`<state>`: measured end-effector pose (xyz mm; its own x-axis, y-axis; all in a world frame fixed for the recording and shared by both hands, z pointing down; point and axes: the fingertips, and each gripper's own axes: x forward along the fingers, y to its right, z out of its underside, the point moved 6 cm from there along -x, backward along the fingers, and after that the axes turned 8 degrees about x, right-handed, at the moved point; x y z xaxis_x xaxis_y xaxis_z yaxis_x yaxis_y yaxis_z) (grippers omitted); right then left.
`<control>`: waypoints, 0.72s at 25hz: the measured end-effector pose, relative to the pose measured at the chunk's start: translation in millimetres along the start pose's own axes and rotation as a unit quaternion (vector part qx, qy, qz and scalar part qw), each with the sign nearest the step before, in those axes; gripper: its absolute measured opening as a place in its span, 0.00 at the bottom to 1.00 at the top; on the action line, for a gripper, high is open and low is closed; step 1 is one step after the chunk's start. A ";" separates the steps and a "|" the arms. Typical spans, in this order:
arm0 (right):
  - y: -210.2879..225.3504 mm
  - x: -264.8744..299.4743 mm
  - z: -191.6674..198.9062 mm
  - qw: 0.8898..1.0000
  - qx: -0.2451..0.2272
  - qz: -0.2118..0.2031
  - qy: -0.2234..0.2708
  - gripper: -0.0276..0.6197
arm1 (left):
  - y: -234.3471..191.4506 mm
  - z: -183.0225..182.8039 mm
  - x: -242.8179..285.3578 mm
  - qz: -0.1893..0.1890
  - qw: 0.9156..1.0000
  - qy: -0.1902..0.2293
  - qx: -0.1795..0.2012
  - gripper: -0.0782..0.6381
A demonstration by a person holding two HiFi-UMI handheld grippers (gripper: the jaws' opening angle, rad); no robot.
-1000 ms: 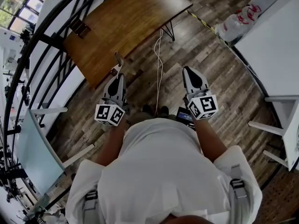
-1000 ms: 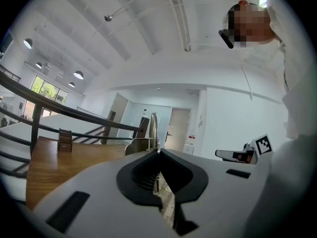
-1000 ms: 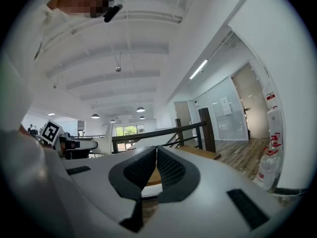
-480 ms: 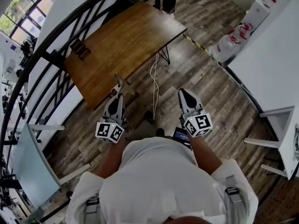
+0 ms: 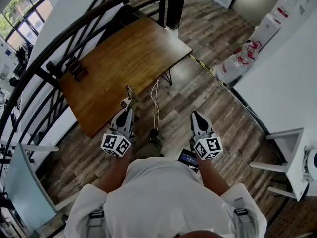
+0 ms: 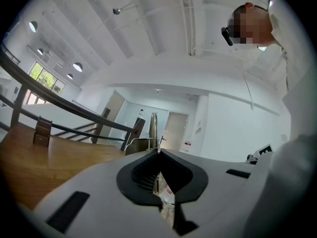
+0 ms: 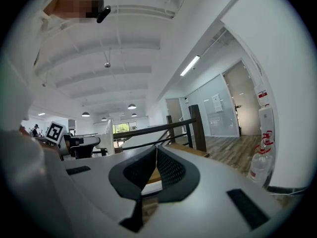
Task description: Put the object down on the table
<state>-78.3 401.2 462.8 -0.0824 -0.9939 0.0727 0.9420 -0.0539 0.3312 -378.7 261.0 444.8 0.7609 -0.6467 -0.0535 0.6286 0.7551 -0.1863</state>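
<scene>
Wooden table (image 5: 124,58) edge near held object (image 5: 130,90)

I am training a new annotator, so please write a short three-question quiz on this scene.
1. True or false: the wooden table is bare.
2. What does the left gripper hold? A a thin flat object; B a cup; C nothing.
3. Fill in: the jaws of the right gripper are ___ and empty.
Key: 1 false, a small brown block stands on it; 2 A; 3 shut.
</scene>
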 end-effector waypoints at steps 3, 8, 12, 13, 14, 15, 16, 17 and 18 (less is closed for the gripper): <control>15.0 32.9 -10.0 1.000 0.001 0.004 -0.001 0.08 | -14.8 0.5 35.1 0.007 1.000 -0.003 -0.009 0.13; 34.8 105.7 -32.1 1.000 -0.004 0.001 0.005 0.08 | -47.7 -5.1 98.6 0.019 1.000 0.001 -0.016 0.13; 42.6 165.0 -55.6 1.000 -0.015 -0.006 0.010 0.08 | -79.7 -17.5 150.2 0.030 0.999 -0.001 -0.016 0.13; 44.9 179.0 -61.3 1.000 -0.018 -0.006 0.012 0.08 | -87.8 -21.0 162.1 0.034 0.999 0.000 -0.015 0.13; 47.2 191.9 -66.0 1.000 -0.020 -0.005 0.014 0.08 | -95.4 -23.8 172.7 0.038 0.999 0.001 -0.015 0.13; 49.8 203.5 -69.6 1.000 -0.020 -0.004 0.016 0.08 | -102.4 -25.7 182.4 0.043 0.999 0.003 -0.016 0.13; 52.6 214.3 -72.5 1.000 -0.017 -0.002 0.019 0.08 | -109.0 -26.9 191.9 0.047 0.999 0.005 -0.016 0.13; 55.6 224.8 -75.6 1.000 -0.009 0.001 0.024 0.08 | -115.4 -27.7 201.8 0.052 0.998 0.006 -0.016 0.13; 58.5 235.2 -79.4 1.000 0.000 0.003 0.031 0.08 | -121.5 -27.9 212.2 0.056 0.998 0.007 -0.017 0.13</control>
<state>-16.7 156.7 424.5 -0.0565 -0.9983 0.0159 0.9422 -0.0480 0.3315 -298.1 29.0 428.7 0.8236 -0.5601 -0.0890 0.5337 0.8186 -0.2125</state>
